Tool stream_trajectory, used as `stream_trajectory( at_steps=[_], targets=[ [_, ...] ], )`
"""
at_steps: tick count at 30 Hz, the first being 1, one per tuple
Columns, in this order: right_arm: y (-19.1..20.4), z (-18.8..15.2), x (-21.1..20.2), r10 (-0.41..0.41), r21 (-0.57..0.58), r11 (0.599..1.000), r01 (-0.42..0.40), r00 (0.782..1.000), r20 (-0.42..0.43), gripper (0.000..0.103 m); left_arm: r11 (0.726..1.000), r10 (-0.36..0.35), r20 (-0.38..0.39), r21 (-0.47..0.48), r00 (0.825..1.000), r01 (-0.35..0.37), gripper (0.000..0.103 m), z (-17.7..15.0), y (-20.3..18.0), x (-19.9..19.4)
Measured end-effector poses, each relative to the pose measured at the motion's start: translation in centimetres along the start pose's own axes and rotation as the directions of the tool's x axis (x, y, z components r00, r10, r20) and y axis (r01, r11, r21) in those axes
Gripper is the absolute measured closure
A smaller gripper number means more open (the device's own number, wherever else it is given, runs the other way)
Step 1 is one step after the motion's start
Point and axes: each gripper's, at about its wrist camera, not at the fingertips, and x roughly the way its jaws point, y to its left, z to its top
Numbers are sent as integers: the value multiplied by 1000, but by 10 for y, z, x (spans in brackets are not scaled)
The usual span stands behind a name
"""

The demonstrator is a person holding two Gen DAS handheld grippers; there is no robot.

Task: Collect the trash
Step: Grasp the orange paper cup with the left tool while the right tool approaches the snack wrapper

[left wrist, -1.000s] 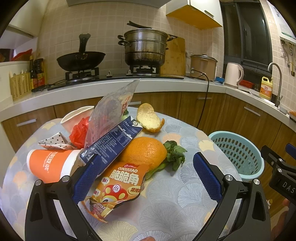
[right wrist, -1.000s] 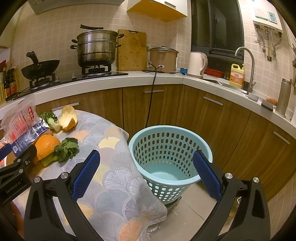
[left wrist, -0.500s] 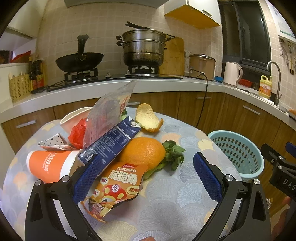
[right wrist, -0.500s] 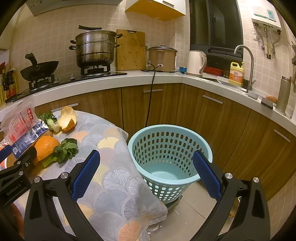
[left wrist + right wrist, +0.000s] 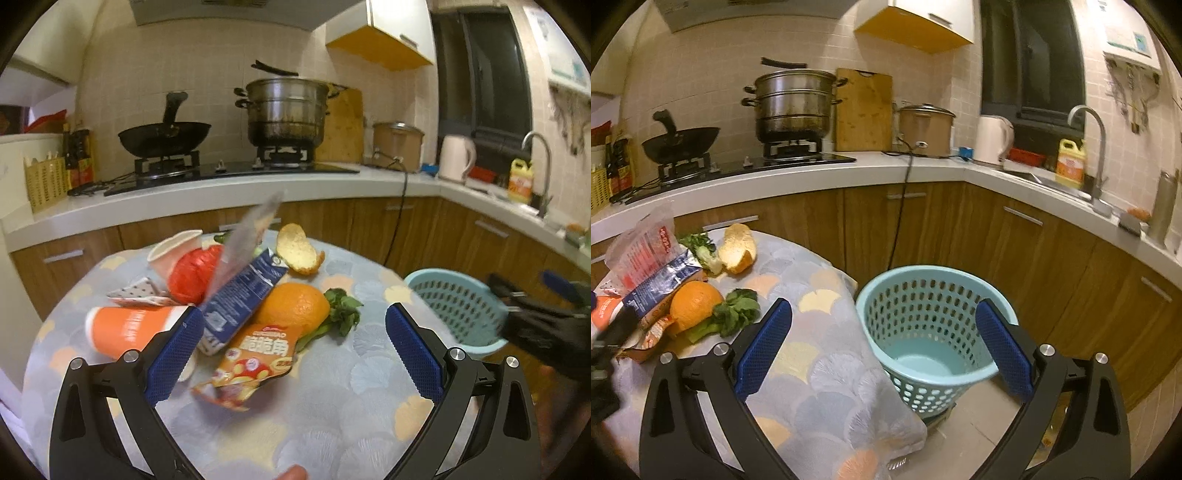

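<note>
Both tools spread wide, nothing held: left tool [image 5: 293, 354] over the orange foil snack bag [image 5: 255, 358], right tool [image 5: 882, 345] over the pale blue perforated plastic basket [image 5: 923, 295] on the floor beside the table [image 5: 827, 376]. Risk: pinching the bag could drag the blue carton [image 5: 240, 295] leaning on it, or nudge the orange [image 5: 295, 306]. Bag lettering is Chinese, blurred; carton print unreadable.
</note>
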Motion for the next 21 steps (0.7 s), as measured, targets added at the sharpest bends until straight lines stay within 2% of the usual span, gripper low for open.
stream_trajectory(
  at_steps=[1, 5, 8, 10, 12, 14, 16, 18, 21],
  targets=[
    [5, 2, 1, 18, -9, 1000, -18, 1000, -3, 17, 1000, 2, 1, -7, 1000, -2, 8, 3, 6, -6],
    [28, 7, 6, 103, -58, 993, -104, 994, -25, 32, 991, 116, 8, -69, 993, -115, 8, 10, 53, -26],
    [46, 10, 12, 181, -78, 980, -184, 983, -44, 43, 964, 241, -19, -111, 970, -242, 8, 9, 94, -28],
    [58, 10, 22, 243, -80, 965, -248, 968, -65, 57, 949, 284, -59, -127, 957, -289, 8, 5, 114, -21],
    [68, 6, 35, 289, -71, 952, -296, 952, -102, 66, 942, 298, -102, -126, 949, -310, 8, -1, 128, -10],
    [79, -1, 52, 343, -40, 934, -354, 925, -162, 67, 948, 279, -155, -110, 948, -298, 8, -7, 132, 4],
    [87, -8, 60, 356, -31, 929, -368, 915, -190, 67, 958, 251, -193, -91, 949, -272, 8, -10, 126, 15],
    [92, -11, 63, 350, -50, 929, -366, 915, -203, 67, 963, 249, -211, -49, 945, -265, 8, -14, 113, 23],
    [94, -12, 58, 356, -68, 925, -375, 913, -201, 66, 958, 278, -242, 5, 929, -286, 8, -19, 101, 38]
  ],
)
